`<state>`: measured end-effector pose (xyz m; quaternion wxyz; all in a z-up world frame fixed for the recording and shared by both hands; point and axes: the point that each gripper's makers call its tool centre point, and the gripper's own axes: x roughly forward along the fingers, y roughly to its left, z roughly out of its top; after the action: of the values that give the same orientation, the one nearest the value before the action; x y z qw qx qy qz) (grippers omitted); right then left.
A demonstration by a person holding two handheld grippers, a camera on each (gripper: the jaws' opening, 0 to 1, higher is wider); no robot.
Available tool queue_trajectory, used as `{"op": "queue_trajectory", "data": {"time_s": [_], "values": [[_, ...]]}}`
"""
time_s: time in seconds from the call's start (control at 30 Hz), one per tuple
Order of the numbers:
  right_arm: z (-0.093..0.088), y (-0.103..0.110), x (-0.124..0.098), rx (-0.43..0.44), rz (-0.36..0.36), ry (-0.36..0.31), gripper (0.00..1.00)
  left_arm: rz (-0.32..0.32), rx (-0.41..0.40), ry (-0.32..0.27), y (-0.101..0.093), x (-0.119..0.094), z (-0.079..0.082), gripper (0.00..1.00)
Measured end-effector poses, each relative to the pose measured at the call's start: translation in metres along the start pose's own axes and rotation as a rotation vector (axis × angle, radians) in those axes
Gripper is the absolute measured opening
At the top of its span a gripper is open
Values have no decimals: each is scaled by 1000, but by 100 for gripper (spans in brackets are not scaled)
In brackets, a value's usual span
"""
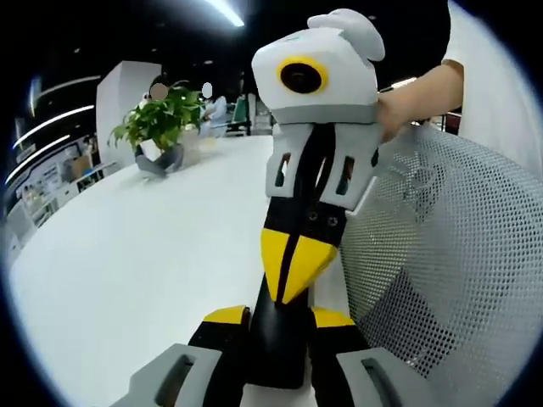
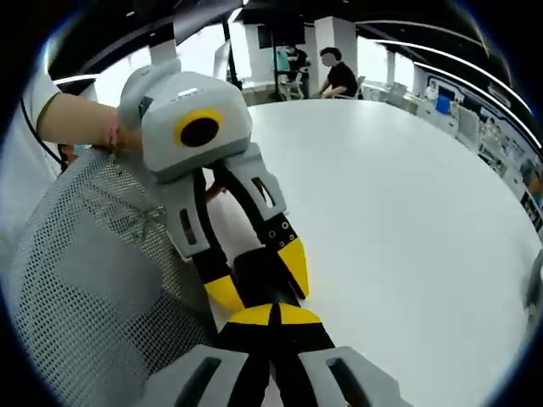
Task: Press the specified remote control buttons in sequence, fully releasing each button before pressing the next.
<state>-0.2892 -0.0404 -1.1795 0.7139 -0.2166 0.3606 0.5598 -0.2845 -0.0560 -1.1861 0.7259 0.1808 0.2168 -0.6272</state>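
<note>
Left hand-held gripper (image 1: 276, 326) grips a black remote control (image 1: 277, 339) over the white desk (image 1: 127, 271); the right hand-held gripper (image 2: 273, 318), jaws closed, presses it. Best to press squarely, then lift fully clear.

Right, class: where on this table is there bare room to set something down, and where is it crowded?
Bare: the white table between the potted plant and the left gripper; also its wide stretch beyond the right gripper. Crowded: beside the mesh chair, where both grippers meet on the remote.
</note>
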Motion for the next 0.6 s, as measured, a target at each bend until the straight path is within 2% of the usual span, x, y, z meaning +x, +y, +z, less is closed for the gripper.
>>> {"op": "queue_trajectory", "data": {"time_s": [0.17,0.47,0.6], "values": [[1,0,0,-35,40,34,0,-7,-1,-7,0,0,-1,26],[-1,1,-1,-92,69,3,0,-20,0,-24,0,0,-3,26],[-1,-1,-2,-81,97,-8,0,-26,-8,-32,0,0,-3,26]]}}
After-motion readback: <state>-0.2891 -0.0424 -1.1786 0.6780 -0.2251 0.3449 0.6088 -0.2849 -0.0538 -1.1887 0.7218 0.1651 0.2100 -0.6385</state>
